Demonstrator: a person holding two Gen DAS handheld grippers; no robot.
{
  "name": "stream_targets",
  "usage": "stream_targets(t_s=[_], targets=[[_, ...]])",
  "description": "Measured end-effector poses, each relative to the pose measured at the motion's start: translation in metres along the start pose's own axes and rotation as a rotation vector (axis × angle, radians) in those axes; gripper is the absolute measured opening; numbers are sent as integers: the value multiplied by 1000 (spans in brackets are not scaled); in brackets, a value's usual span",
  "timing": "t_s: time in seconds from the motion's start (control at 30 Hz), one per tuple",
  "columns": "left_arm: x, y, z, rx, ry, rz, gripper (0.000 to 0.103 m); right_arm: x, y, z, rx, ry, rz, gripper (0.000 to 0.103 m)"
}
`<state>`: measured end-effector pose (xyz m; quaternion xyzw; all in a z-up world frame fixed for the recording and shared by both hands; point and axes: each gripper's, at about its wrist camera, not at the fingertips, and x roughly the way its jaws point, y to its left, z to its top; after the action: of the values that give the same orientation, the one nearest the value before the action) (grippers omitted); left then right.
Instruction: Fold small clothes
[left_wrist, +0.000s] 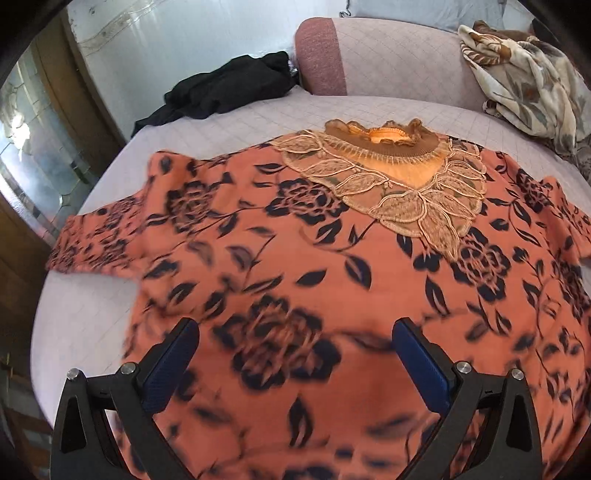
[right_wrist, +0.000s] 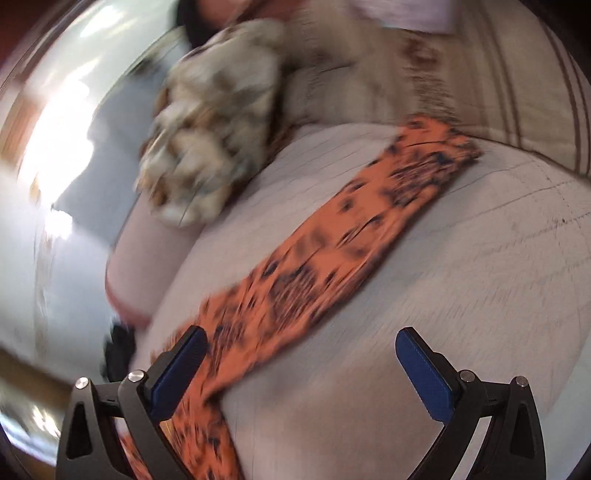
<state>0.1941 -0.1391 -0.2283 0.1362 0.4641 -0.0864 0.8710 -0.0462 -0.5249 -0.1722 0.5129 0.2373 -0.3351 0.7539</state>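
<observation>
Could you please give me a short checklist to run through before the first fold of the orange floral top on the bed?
1. Orange floral top spread flat, lace collar facing up: ok.
2. Left gripper open and holding nothing, over the lower part of the top: ok.
3. Right gripper open and holding nothing: ok.
4. Right sleeve laid out straight on the bed cover, ready to fold inward: ok, though that view is blurred.
5. Left sleeve fully flat: cannot tell, its end looks slightly bunched.
6. Black garment and patterned blanket lie apart from the top: ok.
</observation>
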Motion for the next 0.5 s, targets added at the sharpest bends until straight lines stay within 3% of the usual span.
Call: stream_targets(t_s=[0.07,0.13,0.2,0.27,0.3,0.33,0.4,0.5], targets=[[19,-3,-3,8,38,-29,103,9,-35,31,142,-39,30,97],[24,3,-9,-42,-1,-65,103,22,-65,53,276,-45,53,81],[24,4,-7,-58,9,-73,103,32,-83,67,366,-75,67,71],[24,6,-7,-53,13,-86,103,35,-82,82,360,-142,66,69],[24,7,-7,-57,17,-93,103,39,-79,90,340,-161,50,58],[25,7,-7,-56,18,-93,103,45,-78,95,333,-161,33,35],[26,6,-7,-51,23,-91,103,62,-84,102,353,-123,-6,9],[31,8,-1,-37,42,-100,103,46,-71,102,331,-206,6,7]])
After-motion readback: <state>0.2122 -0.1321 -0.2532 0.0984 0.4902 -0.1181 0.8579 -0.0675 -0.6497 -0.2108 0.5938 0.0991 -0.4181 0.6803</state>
